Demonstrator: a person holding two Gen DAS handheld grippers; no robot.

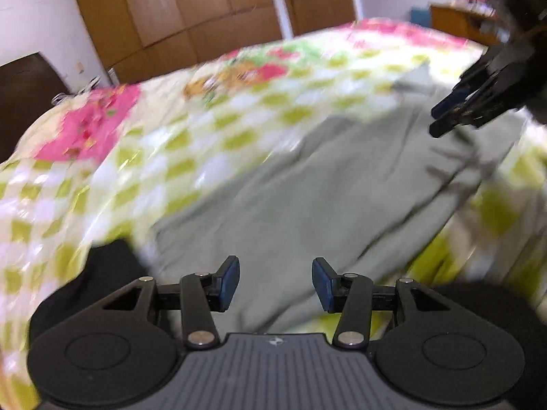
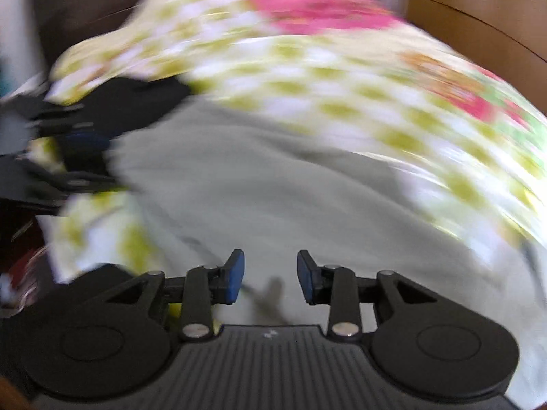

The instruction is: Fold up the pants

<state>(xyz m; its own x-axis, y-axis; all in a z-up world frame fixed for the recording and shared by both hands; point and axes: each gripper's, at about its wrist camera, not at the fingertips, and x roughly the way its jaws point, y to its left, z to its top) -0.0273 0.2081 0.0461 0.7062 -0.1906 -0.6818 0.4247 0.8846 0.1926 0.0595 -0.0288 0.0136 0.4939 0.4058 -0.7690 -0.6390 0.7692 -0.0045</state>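
Pale grey-green pants lie spread on a bed with a green-checked floral cover. My left gripper is open and empty above the pants' near edge. The right gripper shows at the upper right of the left wrist view, above the pants' far part. In the right wrist view the pants fill the middle, and my right gripper is open and empty just over the cloth. The left gripper shows blurred at the left edge. Both views are motion-blurred.
A dark garment lies on the cover beside the pants, and shows in the right wrist view. Brown wardrobe doors stand behind the bed. A wooden nightstand is at the far right.
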